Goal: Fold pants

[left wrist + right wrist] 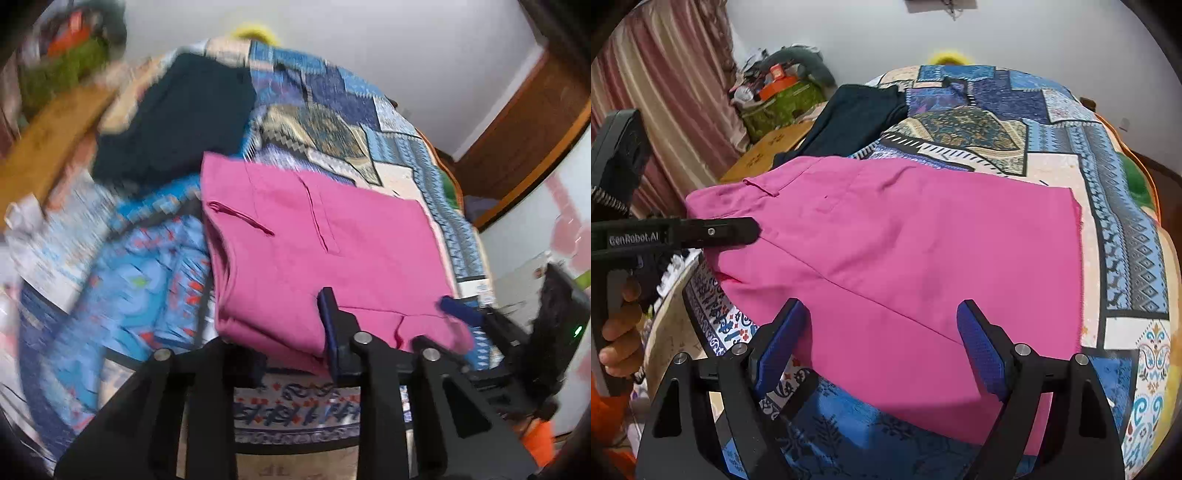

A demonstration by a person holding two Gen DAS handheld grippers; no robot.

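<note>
Nearest, the right tool [882,347] hangs over the near edge of the pink pants [886,251] with its 2 blue pads wide apart, holding nothing. The left tool [391,306] is at the pants' left end, also spread wide and empty — seen from the right wrist, its black fingertip lies against the cloth near the waistband.

The pants lie on the bed, on a patchwork bedspread [1052,122] of blue, cream and teal blocks. They already look folded into a compact, roughly square stack with layered edges at the left, so I judge the fold nearly done; what remains seems to be a last tidy or a final fold. That would call for pinching 2 corners of 1 edge cleanly through all layers.

The fabric is smooth, matte woven cloth, with a slit pocket, seams and a belt loop showing. Farther back lies a dark garment [849,118], flat and limp, and beyond it a pale wall.
</note>
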